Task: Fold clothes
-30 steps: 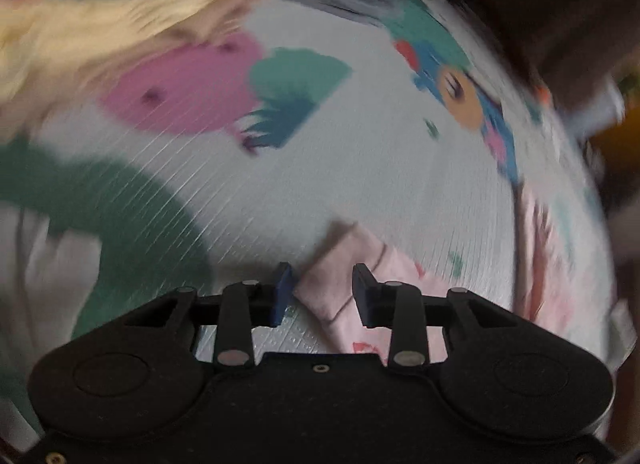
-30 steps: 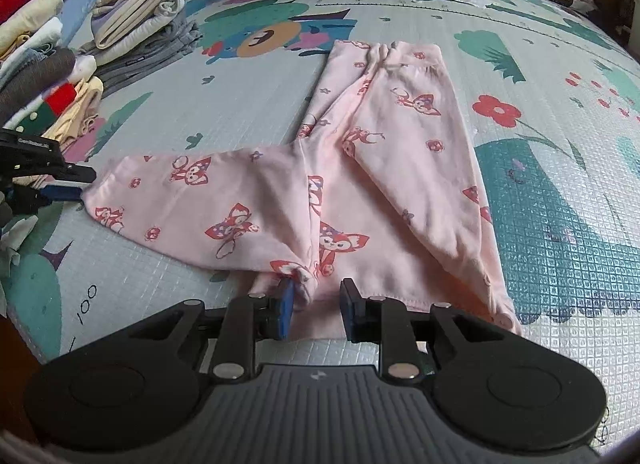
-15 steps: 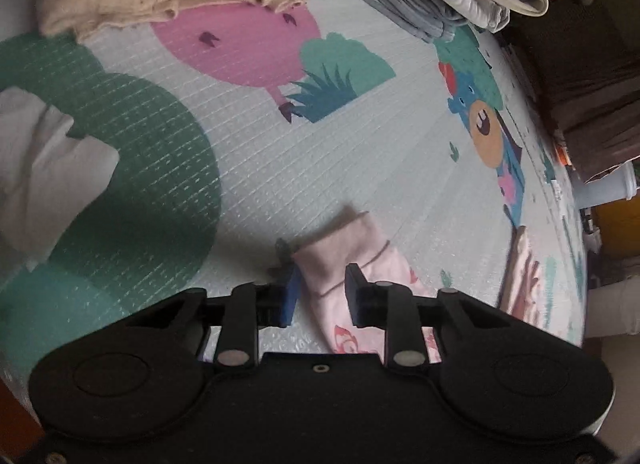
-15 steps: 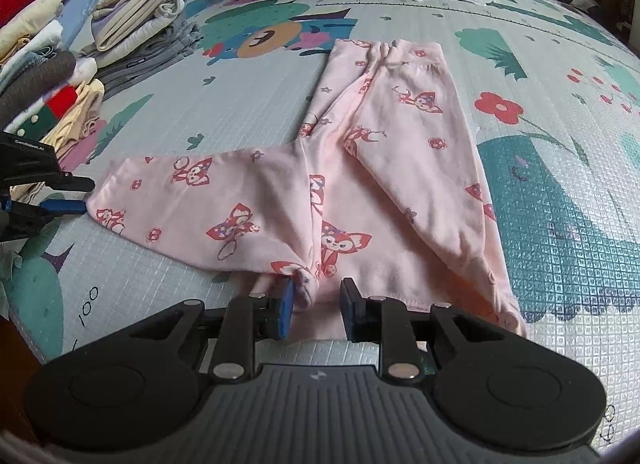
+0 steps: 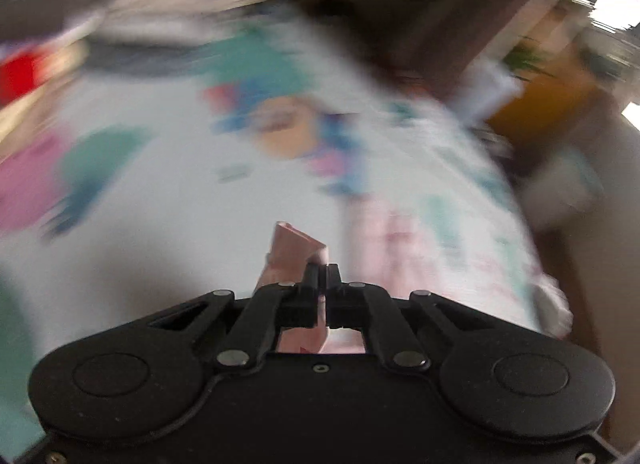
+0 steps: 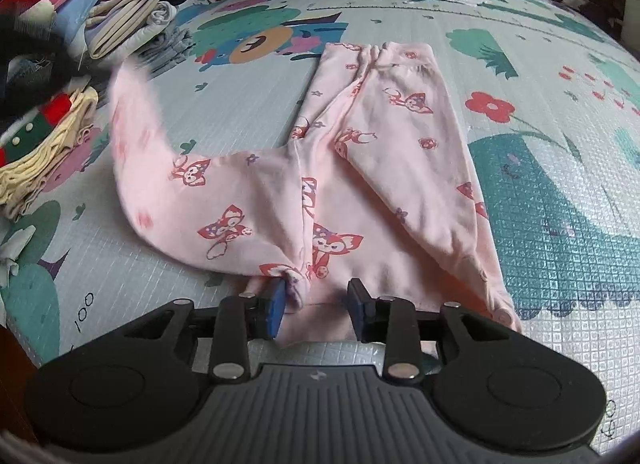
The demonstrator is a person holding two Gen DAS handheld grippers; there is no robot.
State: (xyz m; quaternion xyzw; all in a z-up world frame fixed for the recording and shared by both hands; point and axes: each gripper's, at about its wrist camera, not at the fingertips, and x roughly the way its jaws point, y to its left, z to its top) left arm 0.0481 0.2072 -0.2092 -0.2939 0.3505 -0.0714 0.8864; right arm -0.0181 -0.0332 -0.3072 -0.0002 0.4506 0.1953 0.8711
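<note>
Left gripper [image 5: 322, 270] is clamped on the pink pants [image 6: 384, 168] cuff, lifted off the mat [image 6: 560, 192]; right gripper [image 6: 316, 302] sits low, jaws apart, straddling the hem.

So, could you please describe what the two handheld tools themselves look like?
Both are matte black with two round side lobes and silver rivets on the linkage arms. The right tool has blue finger pads and a ribbed grey panel. The left tool has a plain black body; its pads are hidden.

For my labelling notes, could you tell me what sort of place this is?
Probably a room in a home: a cartoon-print play mat covers the surface, folded clothes are stacked along its edge, and pink pyjamas lie spread on it.
</note>
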